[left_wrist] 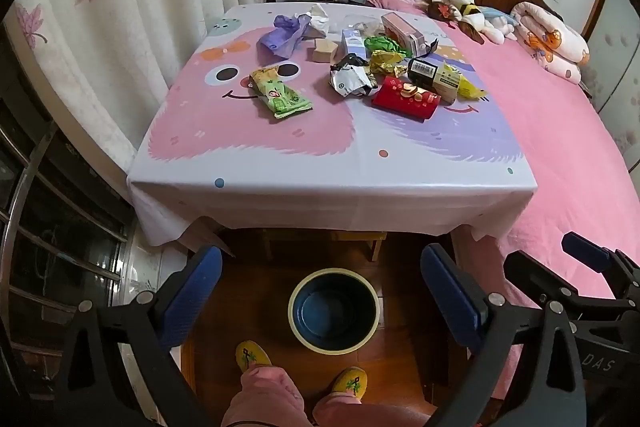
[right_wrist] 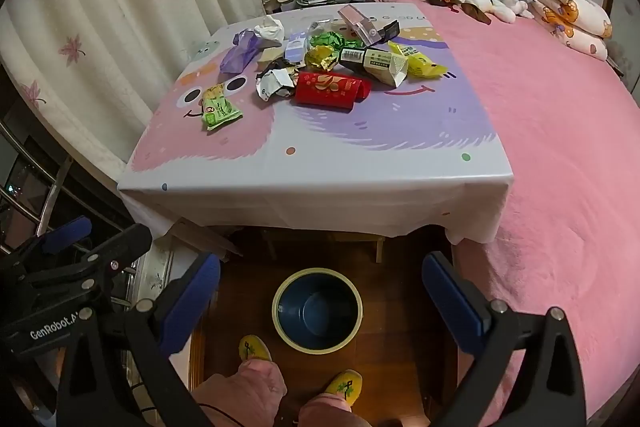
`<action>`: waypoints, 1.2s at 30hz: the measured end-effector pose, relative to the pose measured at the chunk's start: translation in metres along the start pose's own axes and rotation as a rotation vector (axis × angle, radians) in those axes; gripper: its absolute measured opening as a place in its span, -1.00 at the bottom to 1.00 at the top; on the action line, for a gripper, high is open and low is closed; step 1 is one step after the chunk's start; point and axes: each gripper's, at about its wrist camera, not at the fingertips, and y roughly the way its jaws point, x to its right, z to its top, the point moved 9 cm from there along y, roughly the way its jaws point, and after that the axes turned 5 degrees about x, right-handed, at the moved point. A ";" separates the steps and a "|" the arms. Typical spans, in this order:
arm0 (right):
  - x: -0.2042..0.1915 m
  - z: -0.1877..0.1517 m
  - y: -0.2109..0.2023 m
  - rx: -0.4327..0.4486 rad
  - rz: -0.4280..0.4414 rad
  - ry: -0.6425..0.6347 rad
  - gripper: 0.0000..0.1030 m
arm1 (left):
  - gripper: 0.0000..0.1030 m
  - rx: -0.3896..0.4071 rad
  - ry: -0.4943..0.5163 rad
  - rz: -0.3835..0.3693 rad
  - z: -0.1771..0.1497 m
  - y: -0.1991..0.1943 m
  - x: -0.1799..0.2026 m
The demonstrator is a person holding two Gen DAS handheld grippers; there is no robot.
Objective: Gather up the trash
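Both the left gripper (left_wrist: 320,301) and right gripper (right_wrist: 320,301) hang wide open and empty above the bin (left_wrist: 334,309), probably parked there since the trash pile (left_wrist: 384,67) sits beyond it on the table (left_wrist: 320,163).

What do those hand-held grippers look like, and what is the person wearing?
Each hand-held gripper is a black frame with silver rivets and two flat fingers faced with blue textured pads. The left hand-held gripper carries white lettering on its body, GenRobot, seen from the right wrist view; the right hand-held gripper shows the letters DAS from the left. The person wears pink trousers and yellow embroidered slippers.
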 end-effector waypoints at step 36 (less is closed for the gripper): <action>-0.013 -0.007 0.012 -0.016 0.008 -0.006 0.97 | 0.91 -0.010 -0.013 0.011 -0.004 -0.002 -0.008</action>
